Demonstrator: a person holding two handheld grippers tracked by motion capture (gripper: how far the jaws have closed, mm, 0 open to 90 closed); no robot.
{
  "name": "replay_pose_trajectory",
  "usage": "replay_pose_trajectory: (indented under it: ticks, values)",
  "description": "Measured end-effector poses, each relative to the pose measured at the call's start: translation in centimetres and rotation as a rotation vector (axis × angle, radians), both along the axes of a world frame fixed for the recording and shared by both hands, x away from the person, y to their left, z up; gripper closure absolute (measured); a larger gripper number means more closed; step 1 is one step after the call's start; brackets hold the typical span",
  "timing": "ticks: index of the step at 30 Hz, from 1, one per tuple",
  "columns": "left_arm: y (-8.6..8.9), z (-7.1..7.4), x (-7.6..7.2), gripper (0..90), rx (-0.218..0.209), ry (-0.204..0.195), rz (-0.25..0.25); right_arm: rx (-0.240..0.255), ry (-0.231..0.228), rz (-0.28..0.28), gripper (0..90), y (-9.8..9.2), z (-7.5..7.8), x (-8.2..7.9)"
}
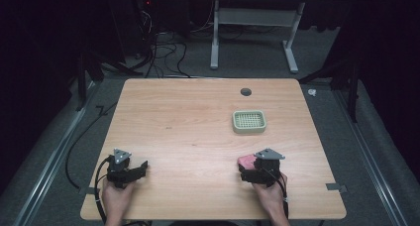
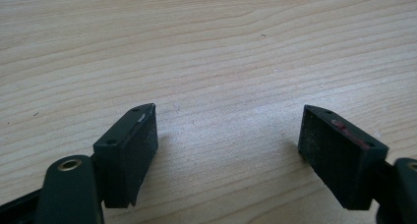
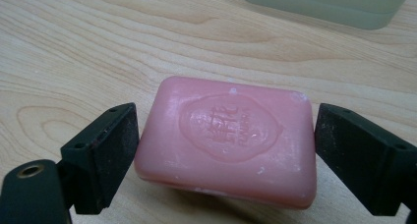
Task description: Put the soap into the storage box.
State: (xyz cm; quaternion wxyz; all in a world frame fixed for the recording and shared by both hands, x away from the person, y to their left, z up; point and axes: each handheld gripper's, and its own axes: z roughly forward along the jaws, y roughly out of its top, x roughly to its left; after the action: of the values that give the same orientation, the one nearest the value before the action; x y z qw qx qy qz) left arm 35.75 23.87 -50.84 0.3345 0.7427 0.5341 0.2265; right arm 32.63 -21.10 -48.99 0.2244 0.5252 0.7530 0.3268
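A pink bar of soap (image 3: 226, 135) with a stamped oval lies flat on the wooden table (image 1: 198, 137) near its front right, and in the high view the soap (image 1: 246, 161) peeks out just ahead of my right gripper (image 1: 248, 166). The right gripper (image 3: 226, 121) stands open around the bar: one pad touches or nearly touches its left end, and the other sits a small gap off its right end. My left gripper (image 1: 142, 168) rests at the front left. In its own view the left gripper (image 2: 228, 117) is open wide over bare wood.
A pale green soap dish (image 1: 235, 122) with a gridded floor sits beyond the soap toward the back right, and its wall (image 3: 334, 5) shows at the top of the right gripper view. A dark round grommet (image 1: 245, 91) marks the table's far edge.
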Motion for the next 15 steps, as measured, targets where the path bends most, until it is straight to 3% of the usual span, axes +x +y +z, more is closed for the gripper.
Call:
replay_pose_trajectory:
  ticks: [10,15]
  values:
    - [0.0,0.0,0.0,23.2,0.000,0.000,0.000,-0.033,0.051,0.008,11.7,0.3,-1.2,0.5]
    - [0.0,0.0,0.0,23.2,0.000,0.000,0.000,-0.035,0.039,0.017,12.9,0.3,-1.3,0.4]
